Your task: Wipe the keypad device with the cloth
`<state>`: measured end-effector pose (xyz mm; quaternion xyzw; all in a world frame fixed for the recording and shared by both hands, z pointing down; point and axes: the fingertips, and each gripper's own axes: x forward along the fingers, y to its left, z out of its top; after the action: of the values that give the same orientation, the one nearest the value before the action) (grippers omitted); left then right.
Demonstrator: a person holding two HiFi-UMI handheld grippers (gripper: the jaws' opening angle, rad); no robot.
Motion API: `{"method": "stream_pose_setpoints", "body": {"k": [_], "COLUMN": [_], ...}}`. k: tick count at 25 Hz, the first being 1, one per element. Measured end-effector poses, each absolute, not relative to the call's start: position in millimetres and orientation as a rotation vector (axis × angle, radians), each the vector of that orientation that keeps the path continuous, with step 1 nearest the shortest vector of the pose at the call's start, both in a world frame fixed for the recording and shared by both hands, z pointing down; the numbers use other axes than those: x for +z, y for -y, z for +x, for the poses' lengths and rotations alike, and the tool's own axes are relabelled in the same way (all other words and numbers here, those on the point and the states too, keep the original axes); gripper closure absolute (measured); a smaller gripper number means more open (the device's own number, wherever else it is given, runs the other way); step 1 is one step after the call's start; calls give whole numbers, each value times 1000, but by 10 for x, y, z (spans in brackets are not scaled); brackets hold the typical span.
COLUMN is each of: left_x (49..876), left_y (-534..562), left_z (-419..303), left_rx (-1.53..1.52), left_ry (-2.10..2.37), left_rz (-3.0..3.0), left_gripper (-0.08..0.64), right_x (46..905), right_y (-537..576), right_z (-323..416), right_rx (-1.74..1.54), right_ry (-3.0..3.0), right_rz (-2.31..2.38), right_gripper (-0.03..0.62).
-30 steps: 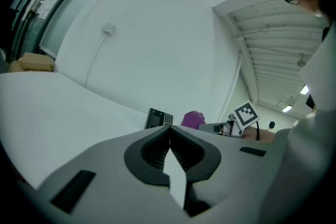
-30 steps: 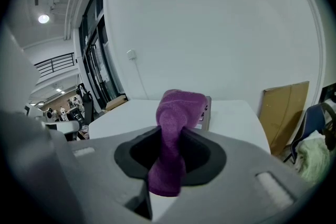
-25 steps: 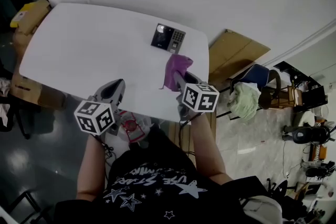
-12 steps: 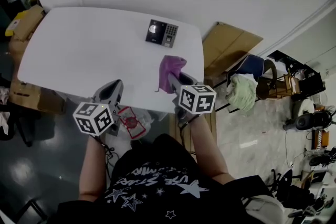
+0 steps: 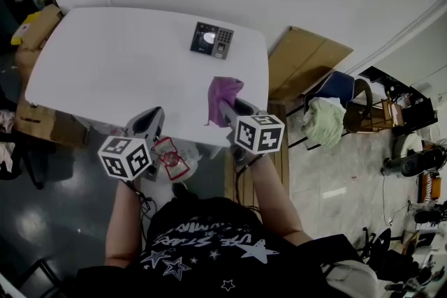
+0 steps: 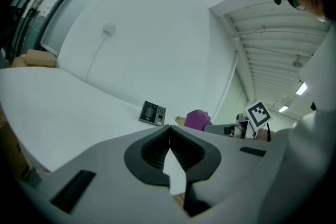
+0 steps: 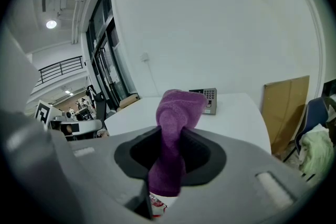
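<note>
The keypad device (image 5: 211,40), dark with a grey key block, lies flat on the white table (image 5: 105,66) near its far right side. It also shows in the left gripper view as keypad device (image 6: 153,113) and in the right gripper view as keypad device (image 7: 207,98). My right gripper (image 5: 227,107) hovers at the table's near right edge, shut on a purple cloth (image 5: 223,98) that sticks up between its jaws. This cloth (image 7: 176,128) is well short of the device. My left gripper (image 5: 155,112) is at the table's near edge, its jaws shut with nothing between them (image 6: 169,136).
A cardboard sheet (image 5: 307,59) leans by the wall to the right of the table. Cardboard boxes (image 5: 35,21) stand at the left. A chair with a green cloth (image 5: 325,125) is on the right, and a red packet (image 5: 167,157) lies below the table's near edge.
The head view has shifted a little, so the keypad sits slightly higher and further left. Both grippers keep nearly the same places, and the cloth stays in the right one.
</note>
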<state>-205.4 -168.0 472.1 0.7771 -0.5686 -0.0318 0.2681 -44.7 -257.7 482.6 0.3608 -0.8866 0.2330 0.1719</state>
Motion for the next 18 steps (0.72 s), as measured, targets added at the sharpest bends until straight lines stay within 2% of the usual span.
{"method": "stream_pose_setpoints", "body": {"k": [18], "left_x": [4558], "left_y": [1249], "left_z": [-1194], "left_rx": [-69], "left_ry": [1584], "left_rz": [2100], "left_gripper": [551], "right_x": [4793], "right_y": [2103], "right_z": [343], "right_rx": [675], "right_ry": [2559], "right_rz": [943], "right_gripper": [494]}}
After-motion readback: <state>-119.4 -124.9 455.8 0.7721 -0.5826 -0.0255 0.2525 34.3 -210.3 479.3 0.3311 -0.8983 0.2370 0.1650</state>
